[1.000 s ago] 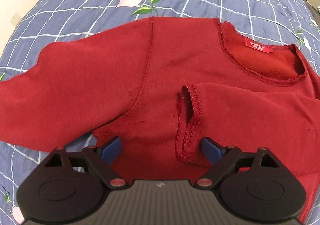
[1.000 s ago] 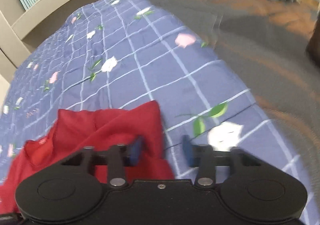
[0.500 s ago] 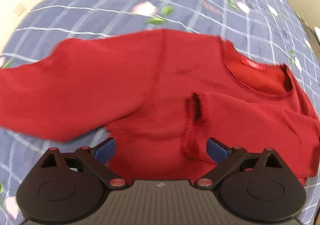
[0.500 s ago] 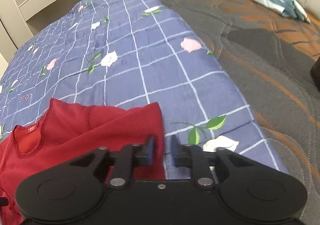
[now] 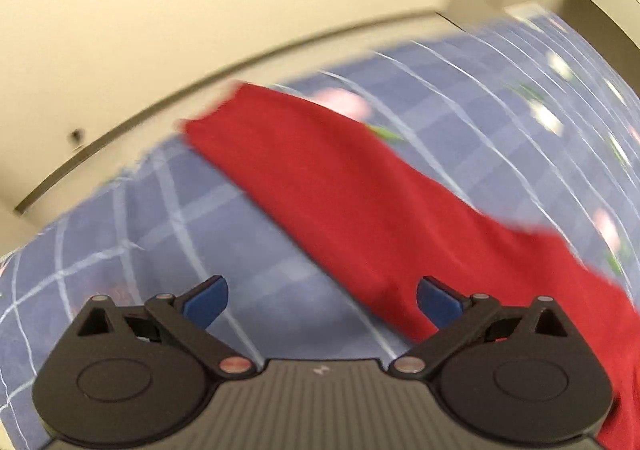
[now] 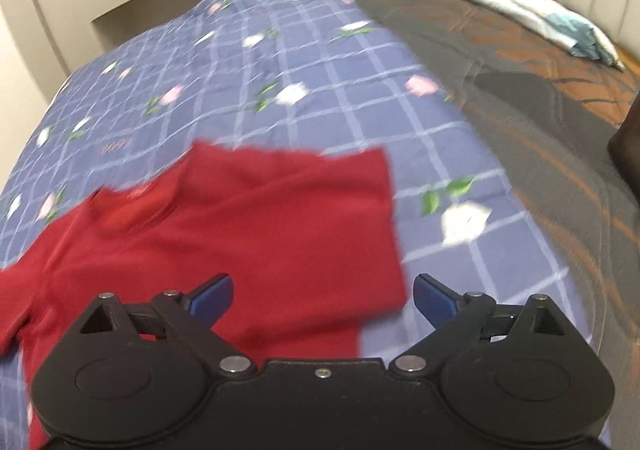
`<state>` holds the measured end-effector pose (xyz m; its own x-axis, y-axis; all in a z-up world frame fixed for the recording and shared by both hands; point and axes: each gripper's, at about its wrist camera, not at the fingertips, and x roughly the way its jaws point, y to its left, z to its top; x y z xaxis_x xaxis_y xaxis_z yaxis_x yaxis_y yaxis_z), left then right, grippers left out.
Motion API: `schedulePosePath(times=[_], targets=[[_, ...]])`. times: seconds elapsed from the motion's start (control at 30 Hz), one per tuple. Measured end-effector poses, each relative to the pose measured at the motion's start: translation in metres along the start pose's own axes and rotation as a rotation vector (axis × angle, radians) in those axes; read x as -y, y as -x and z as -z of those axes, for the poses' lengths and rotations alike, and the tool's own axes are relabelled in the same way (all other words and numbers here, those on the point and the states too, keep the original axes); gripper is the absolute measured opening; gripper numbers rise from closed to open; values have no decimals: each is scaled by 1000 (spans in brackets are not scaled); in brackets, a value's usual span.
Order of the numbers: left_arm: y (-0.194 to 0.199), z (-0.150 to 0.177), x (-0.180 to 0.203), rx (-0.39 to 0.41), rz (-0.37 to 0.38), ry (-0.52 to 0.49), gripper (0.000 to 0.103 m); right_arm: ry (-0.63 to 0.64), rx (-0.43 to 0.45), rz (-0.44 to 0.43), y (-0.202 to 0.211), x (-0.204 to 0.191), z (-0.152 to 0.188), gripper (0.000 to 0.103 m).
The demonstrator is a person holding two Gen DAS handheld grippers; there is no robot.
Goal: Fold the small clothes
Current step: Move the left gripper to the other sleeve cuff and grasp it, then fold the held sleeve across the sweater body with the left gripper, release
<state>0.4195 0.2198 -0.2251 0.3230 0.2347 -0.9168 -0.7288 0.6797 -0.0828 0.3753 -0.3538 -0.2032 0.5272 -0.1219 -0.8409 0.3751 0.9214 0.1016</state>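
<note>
Both views have swung: left gripper point(image 5: 322, 296) now faces the red knit sweater's point(image 6: 248, 226) long sleeve point(image 5: 352, 185) on checked floral quilt point(image 6: 320, 61); right gripper point(image 6: 323, 294) has just sprung wide, both empty.

Motion blur smears the red sweater point(image 6: 248, 226); its body runs off the frame at eight o'clock, its neck label unreadable, sleeve cuff point(image 5: 212, 113) indistinct.
</note>
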Motion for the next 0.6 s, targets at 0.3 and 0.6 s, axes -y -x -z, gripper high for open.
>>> schedulePosePath(times=[0.3,0.6], targets=[[-32,-37,-51,17,10,264,73,25,-87,-56,29,-44,41,99],[-9,-36,-47,139,49,251,1,25,-119,-73,36,-55,55,99]])
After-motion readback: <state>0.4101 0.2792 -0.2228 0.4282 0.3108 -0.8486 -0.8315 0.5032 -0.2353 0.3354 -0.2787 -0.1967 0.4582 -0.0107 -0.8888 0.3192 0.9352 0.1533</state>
